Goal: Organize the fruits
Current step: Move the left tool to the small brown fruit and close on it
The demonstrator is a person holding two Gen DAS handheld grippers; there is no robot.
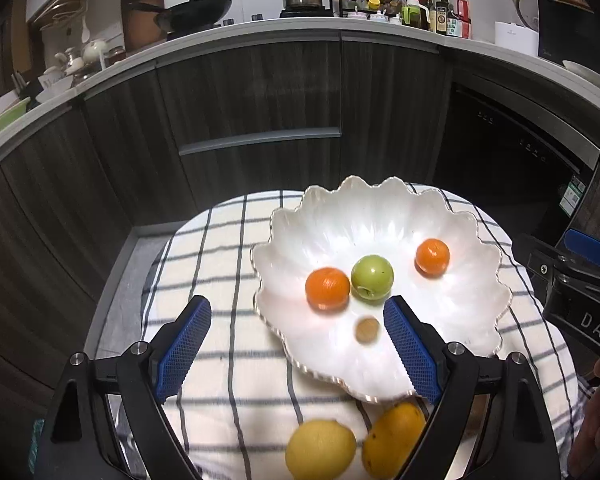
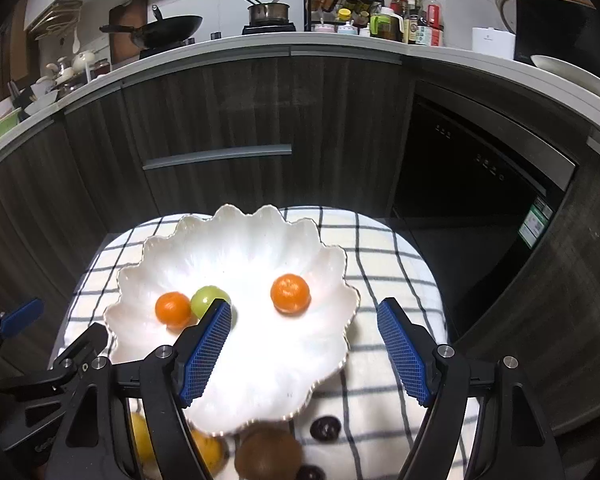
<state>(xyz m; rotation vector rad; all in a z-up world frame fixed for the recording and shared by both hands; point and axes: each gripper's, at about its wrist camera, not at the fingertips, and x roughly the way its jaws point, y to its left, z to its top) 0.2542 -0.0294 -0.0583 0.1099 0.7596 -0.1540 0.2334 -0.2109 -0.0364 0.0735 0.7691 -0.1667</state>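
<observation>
A white scalloped bowl (image 1: pixel 380 220) (image 2: pixel 240 248) stands on a checked cloth (image 1: pixel 220 248). It holds two tangerines (image 1: pixel 327 288) (image 1: pixel 432 256) with a green fruit (image 1: pixel 372 283) between them, and a small brown fruit (image 1: pixel 367 330) that looks blurred. My left gripper (image 1: pixel 298 304) hangs open over the bowl's near left rim, nothing between its pads. My right gripper (image 2: pixel 305 308) is open above the bowl's right side and holds nothing. A lemon (image 1: pixel 320 450) and an orange fruit (image 1: pixel 394 438) lie on the cloth in front of the bowl.
A brown kiwi (image 2: pixel 268 456) and two dark round fruits (image 2: pixel 325 428) lie on the cloth near the bowl's front right. Dark cabinets (image 1: pixel 260 92) and a counter with a wok (image 1: pixel 198 10), a pot and bottles stand behind. A black appliance (image 2: pixel 480 168) is at the right.
</observation>
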